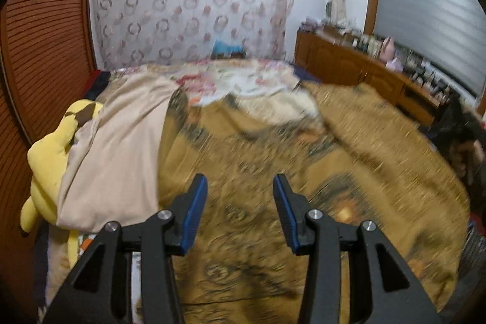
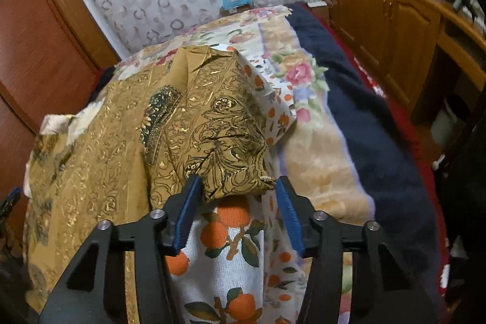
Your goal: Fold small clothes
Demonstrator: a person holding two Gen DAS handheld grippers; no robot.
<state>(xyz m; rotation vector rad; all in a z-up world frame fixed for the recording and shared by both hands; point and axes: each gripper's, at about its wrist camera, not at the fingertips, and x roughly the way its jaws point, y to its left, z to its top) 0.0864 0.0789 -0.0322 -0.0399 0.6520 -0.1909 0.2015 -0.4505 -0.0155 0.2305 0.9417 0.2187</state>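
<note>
A golden-brown patterned garment [image 1: 273, 141] lies spread over the bed, blurred in the left wrist view. My left gripper [image 1: 240, 181] hovers above it, open, with nothing between its blue pads [image 1: 194, 211]. In the right wrist view the same garment [image 2: 212, 123] has a part folded over itself, and its lower corner reaches down between my fingers. My right gripper [image 2: 237, 182] is open around that corner. The left pad [image 2: 188, 208] touches the fabric edge, but the cloth lies loose, not pinched. Under the corner is a white cloth with oranges [image 2: 231, 248].
A beige cloth [image 1: 121, 148] and a yellow plush toy [image 1: 48, 160] lie at the bed's left side. A flowered blanket [image 2: 303, 75] and a navy blanket [image 2: 364, 117] cover the right side. A wooden cabinet [image 2: 395, 20] with clutter on top runs along the right wall.
</note>
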